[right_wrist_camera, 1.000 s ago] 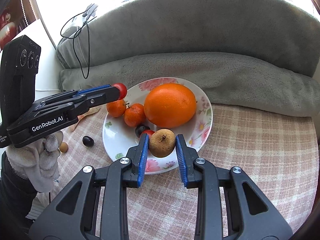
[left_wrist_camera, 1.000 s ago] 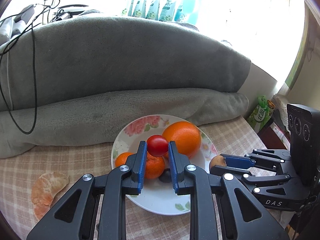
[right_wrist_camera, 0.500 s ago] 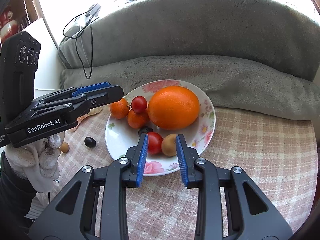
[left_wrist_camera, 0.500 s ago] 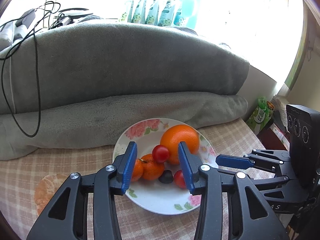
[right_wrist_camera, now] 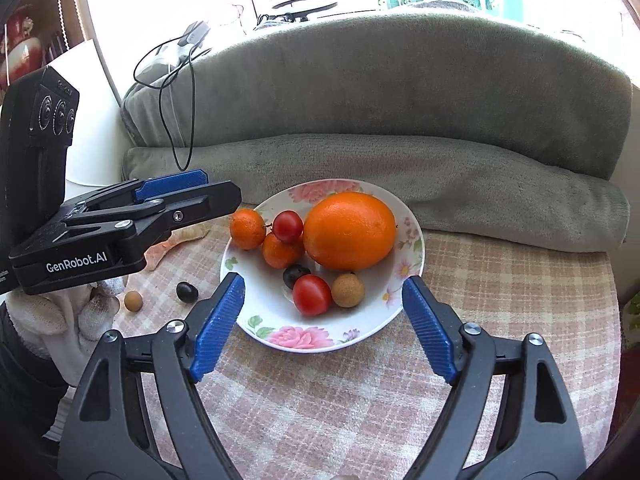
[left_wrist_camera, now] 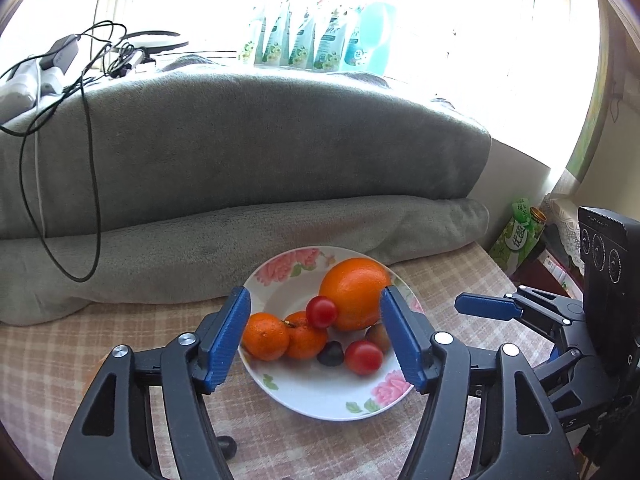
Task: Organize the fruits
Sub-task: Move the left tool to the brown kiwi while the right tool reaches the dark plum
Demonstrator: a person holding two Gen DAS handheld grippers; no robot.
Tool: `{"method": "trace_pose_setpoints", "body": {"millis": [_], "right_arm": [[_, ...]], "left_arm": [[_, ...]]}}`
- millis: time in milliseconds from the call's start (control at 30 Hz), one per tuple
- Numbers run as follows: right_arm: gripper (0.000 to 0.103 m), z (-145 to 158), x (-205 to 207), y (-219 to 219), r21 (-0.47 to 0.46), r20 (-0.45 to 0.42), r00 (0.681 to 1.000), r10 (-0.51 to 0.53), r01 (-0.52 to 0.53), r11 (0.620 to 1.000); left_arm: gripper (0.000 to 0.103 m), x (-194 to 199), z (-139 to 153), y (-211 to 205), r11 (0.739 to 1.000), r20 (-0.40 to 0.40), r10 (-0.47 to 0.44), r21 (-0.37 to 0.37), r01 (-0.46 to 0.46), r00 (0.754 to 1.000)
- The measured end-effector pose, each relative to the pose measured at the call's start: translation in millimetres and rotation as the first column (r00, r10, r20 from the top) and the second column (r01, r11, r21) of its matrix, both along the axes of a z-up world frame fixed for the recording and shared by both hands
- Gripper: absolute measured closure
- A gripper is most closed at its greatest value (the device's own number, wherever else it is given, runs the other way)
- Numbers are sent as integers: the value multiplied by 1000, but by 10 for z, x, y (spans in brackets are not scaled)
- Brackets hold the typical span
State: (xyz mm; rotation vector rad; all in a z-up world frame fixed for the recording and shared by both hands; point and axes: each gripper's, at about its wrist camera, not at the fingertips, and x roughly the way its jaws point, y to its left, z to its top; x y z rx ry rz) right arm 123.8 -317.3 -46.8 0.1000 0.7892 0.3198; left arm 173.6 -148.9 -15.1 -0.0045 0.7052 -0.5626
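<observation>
Most of the fruit sits on the flowered plate [right_wrist_camera: 412,264] now: the big orange [right_wrist_camera: 350,231], two mandarins [right_wrist_camera: 248,229], two cherry tomatoes [right_wrist_camera: 311,294], a dark plum [right_wrist_camera: 295,274] and a small brown fruit [right_wrist_camera: 348,290]. Not finished though, by the look of it. Out on the checked tablecloth [right_wrist_camera: 480,292], left of the plate, another dark plum [right_wrist_camera: 187,291] and a little tan fruit [right_wrist_camera: 133,301] are waiting, with a scrap of peel [right_wrist_camera: 176,242] lying near them.

Both grippers have just been opening. The left gripper [left_wrist_camera: 315,336] stands wide and empty; a second ago it was clamped on the tomato [left_wrist_camera: 321,311] that now rests against the orange. The right gripper [right_wrist_camera: 322,326] gapes too, nothing between its jaws, and the brown fruit it held then is down on the plate beside the other tomato.
</observation>
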Motion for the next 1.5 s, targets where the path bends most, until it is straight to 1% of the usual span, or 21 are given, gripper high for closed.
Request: {"method": "trace_pose_setpoints", "body": {"millis": [300,567,900,1133,1500], "right_arm": [[18,64,-94,59,-5,9,1000,-9,9,1000],[18,116,-154,97,11,16,1000,-12,12,1000],[18,200,-211,262,37,33,999,23,-24,999],[18,231,-225,443,39,41,997,58,-60,997],[18,241,-263,670,26,47,995,89,-90,996]], "left_arm": [[32,-82,73,99,1000,23,15,-2,-15,1000],[32,-151,122,258,999,39,35,-3,-35,999],[32,-265,165,771,993,54,122,-11,-122,991],[32,-404,114,1136,981,41,193,-13,-192,980],[32,-608,15,1402,969,34,246,0,-246,969]]}}
